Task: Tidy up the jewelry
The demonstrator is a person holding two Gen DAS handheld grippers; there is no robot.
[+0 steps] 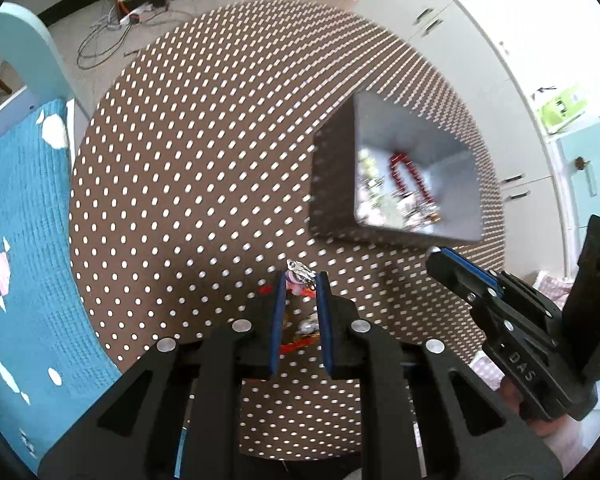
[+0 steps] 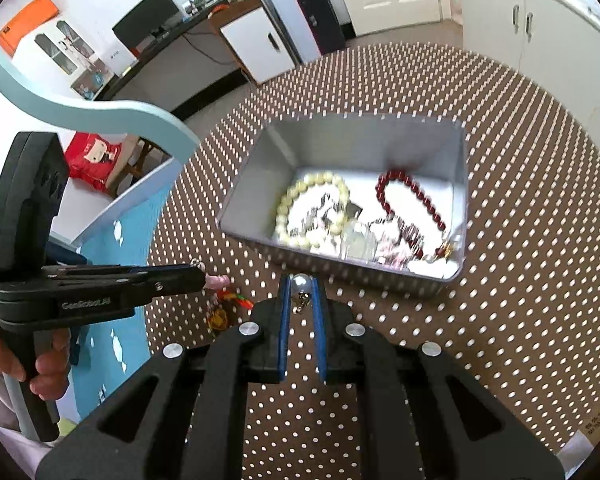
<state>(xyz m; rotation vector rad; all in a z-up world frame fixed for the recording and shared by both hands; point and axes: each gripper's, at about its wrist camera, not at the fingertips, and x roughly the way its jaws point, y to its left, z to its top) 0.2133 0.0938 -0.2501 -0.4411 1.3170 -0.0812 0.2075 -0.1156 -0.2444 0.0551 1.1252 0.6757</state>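
- The left hand-held gripper (image 1: 300,280) is clenched on a pink charm (image 1: 294,280) with a silver clasp, held above the polka-dot surface (image 1: 180,200).
- The right hand-held gripper (image 2: 301,286) pinches a silver bead pendant (image 2: 301,283), its small chain dangling.
- The grey tin box (image 2: 260,184) sits just ahead, holding a cream bead bracelet (image 2: 296,200) and a red bead bracelet (image 2: 412,192).

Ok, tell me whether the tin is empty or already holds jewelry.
Holds jewelry: the open tin contains a cream bead bracelet, a red bead bracelet and smaller blurred pieces.
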